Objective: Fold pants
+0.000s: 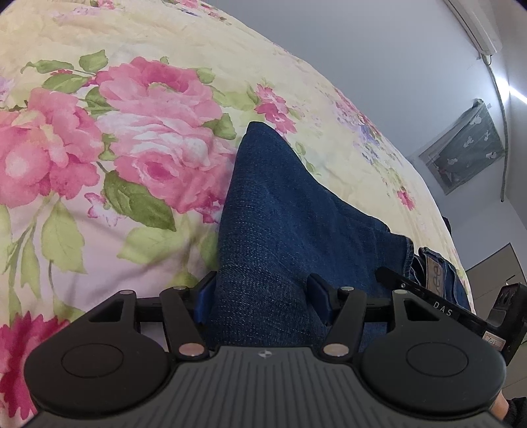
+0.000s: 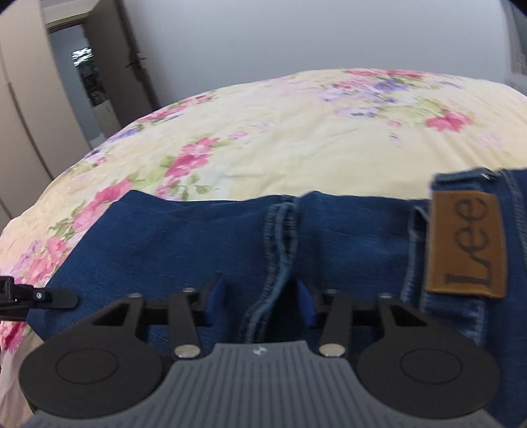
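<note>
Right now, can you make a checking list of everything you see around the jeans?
Surface: bed with a yellow flowered cover, lightly wrinkled.
Job's things: jeans lie on the bed; the brown Lee patch and a stitched hem or seam show in the right wrist view.
Clutter: nothing seen.
Grippers: left gripper has denim bunched between its blue pads; right gripper sits over the seam with denim between its pads. Whether either is clamped, cannot tell.
Cables: a hose or cable runs down the wall from the air conditioner.
Surroundings: grey wall, a dark hanging, an open door.
</note>
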{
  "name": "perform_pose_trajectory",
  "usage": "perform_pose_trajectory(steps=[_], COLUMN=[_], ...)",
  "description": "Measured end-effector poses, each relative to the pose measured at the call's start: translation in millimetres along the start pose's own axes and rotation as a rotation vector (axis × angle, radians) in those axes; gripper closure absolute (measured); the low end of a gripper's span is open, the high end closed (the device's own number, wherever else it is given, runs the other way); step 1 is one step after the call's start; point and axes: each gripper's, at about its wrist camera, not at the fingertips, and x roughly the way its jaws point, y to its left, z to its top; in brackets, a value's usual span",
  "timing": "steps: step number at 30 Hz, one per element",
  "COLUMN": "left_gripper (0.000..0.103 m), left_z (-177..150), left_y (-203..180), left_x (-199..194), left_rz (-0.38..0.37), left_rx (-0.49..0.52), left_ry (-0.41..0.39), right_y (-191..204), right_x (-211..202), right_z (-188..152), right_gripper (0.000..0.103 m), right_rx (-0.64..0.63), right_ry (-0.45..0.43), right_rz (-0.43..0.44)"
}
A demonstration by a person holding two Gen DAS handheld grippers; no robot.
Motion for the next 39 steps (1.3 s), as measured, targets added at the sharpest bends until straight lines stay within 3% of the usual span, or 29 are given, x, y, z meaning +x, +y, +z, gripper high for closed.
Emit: perform_pose_trajectory(steps=[3, 5, 6, 7, 8, 9, 11, 15, 17, 18, 19, 21, 25, 27, 31, 35, 39], left_gripper=[0.034, 0.034, 0.034, 0.034, 0.034, 0.034, 0.034, 0.034, 0.034, 0.034, 0.034, 0.034, 0.036, 0.037, 0.036, 0.036, 0.037], left_z=[-1.4, -2.0, -2.1, -2.4, -2.3, -2.0, -1.4, -2.7, -5.5, -6.8, -7.8, -9.1, -7.8, -7.9, -9.0, -8.2, -7.8], left_y=[0.2, -0.2, -0.7, -1.6, -2.1, -2.7, -4.6, -9.3, -14.4, -17.9, -20.6, -23.5, -18.5, -16.3, -18.5, -18.3, -21.0], left_x=[1.0, 1.4, 1.4, 0.8, 0.1, -0.5, -2.9, -3.6, 3.1, 6.5, 8.9, 9.8, 10.9, 12.6, 11.8, 10.3, 9.2], left_rz=[0.000, 0.001, 0.002, 0.004, 0.005, 0.006, 0.001, -0.047, -0.032, -0.008, 0.010, 0.030, 0.013, 0.011, 0.018, 0.020, 0.034], left_rx=[0.006, 0.005, 0.007, 0.009, 0.013, 0.018, 0.031, 0.034, 0.042, 0.054, 0.066, 0.078, 0.068, 0.056, 0.060, 0.056, 0.053], left_ry=[-0.002, -0.005, -0.004, -0.004, -0.004, -0.004, -0.007, -0.011, 0.006, 0.013, 0.015, 0.017, 0.026, 0.027, 0.022, 0.030, 0.034], right_y=[7.0, 8.0, 8.1, 8.6, 7.3, 3.7, -8.0, -20.2, -28.4, -31.7, -34.0, -36.8, -41.5, -38.2, -15.3, -0.6, 2.7], right_x=[5.1, 11.8, 17.8, 22.1, 24.5, 23.8, 15.6, -16.8, -18.7, -12.6, -2.6, 14.3, -23.6, -50.2, -83.7, -108.4, -106.4], right_z=[5.3, 8.3, 9.2, 9.4, 10.1, 11.6, 17.4, 31.2, 35.2, 34.7, 32.3, 23.2, 20.8, 13.5, -20.3, -58.1, -81.3], right_gripper=[0.066, 0.055, 0.056, 0.064, 0.085, 0.093, 0.098, 0.098, 0.097, 0.095, 0.084, 0.083, 0.061, 0.051, 0.050, 0.049, 0.053], right_rx=[0.005, 0.012, 0.012, 0.004, 0.004, 0.028, 0.109, 0.122, 0.124, 0.125, 0.123, 0.084, 0.080, 0.015, -0.238, -0.433, -0.624], right_ry=[0.000, 0.012, 0.034, 0.052, 0.065, 0.069, 0.058, -0.042, -0.055, -0.030, 0.019, 0.100, -0.008, -0.059, -0.069, -0.065, -0.018], right_rz=[0.029, 0.058, 0.068, 0.060, 0.058, 0.074, 0.122, 0.120, 0.091, 0.068, 0.053, 0.018, -0.039, -0.114, -0.276, -0.345, -0.380])
